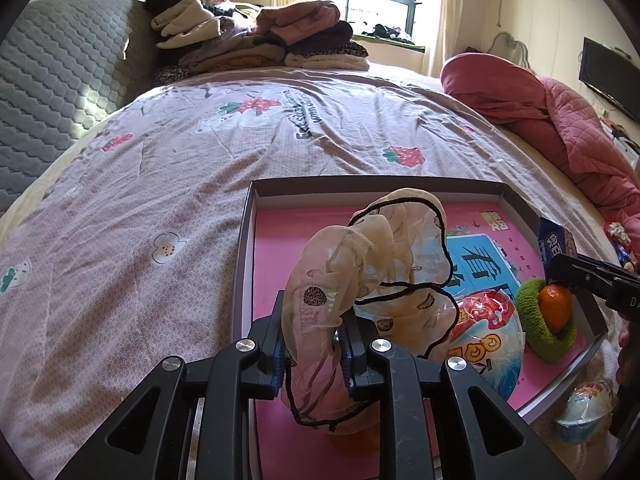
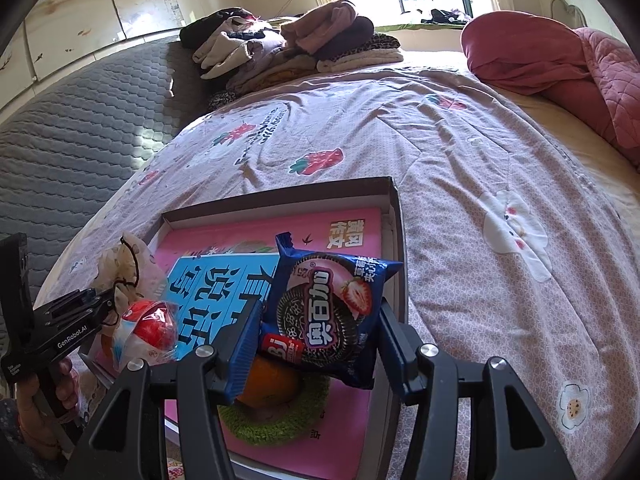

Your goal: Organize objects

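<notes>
Scrunchie: my left claw pinches a sheer cream scrunchie with black edging and dark spots; it stands up out of my fingers, above the near left part of the box.
Cookie packet: my right claw holds a blue cookie packet with a strawberry printed on it, both blue pads pressed against its sides, over the near part of the box.
Left claw: pressed together on the scrunchie's fabric.
Right claw: narrowed onto the packet, which sits tilted between the fingers.
Box: a shallow cardboard box lies on the bed with a pink book flat on its floor.
Inside the box: a green knitted ring with an orange resting in it, just below my right claw; a red-and-white wrapped snack beside the scrunchie.
Outside the box: another round wrapped snack lies on the bedding near the box's right corner.
Bed: a lilac quilt with strawberry prints spreads under everything.
Far end: folded clothes are stacked by the grey padded headboard; a pink quilted blanket is bunched on the right.
</notes>
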A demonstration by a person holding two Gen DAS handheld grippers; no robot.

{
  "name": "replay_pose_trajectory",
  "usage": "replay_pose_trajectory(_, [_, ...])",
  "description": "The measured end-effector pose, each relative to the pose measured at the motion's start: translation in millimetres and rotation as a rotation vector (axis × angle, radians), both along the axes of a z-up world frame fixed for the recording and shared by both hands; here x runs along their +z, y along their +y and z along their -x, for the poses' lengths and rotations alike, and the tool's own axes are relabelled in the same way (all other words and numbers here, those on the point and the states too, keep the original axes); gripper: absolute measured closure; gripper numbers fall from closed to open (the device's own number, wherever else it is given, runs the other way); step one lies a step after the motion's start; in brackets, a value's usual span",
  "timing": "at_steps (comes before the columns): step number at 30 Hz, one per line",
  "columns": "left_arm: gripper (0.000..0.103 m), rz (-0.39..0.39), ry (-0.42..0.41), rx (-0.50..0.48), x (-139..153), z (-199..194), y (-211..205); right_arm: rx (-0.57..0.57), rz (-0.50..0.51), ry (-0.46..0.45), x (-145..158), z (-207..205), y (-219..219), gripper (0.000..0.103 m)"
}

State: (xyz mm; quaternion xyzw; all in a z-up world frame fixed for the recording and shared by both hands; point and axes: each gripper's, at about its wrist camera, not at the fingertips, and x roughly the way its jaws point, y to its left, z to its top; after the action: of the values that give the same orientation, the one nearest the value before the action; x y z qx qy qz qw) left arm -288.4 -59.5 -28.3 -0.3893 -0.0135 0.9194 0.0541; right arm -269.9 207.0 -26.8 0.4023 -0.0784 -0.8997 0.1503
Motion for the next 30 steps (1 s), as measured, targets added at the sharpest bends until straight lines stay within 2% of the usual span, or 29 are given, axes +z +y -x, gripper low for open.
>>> replay_pose_trajectory(16, [0.081, 0.003, 0.000, 0.004, -0.1, 0.5, 0.2, -0.026, -0.044, 0.002, 2.2, -2.3, -3.1, 0.048])
replay_pose_trajectory(30, [0.058, 0.015, -0.005, 0.027, -0.6, 1.8, -3.4, -0.029, -0.014, 0.007, 2.8, -0.5, -1.5, 0.043])
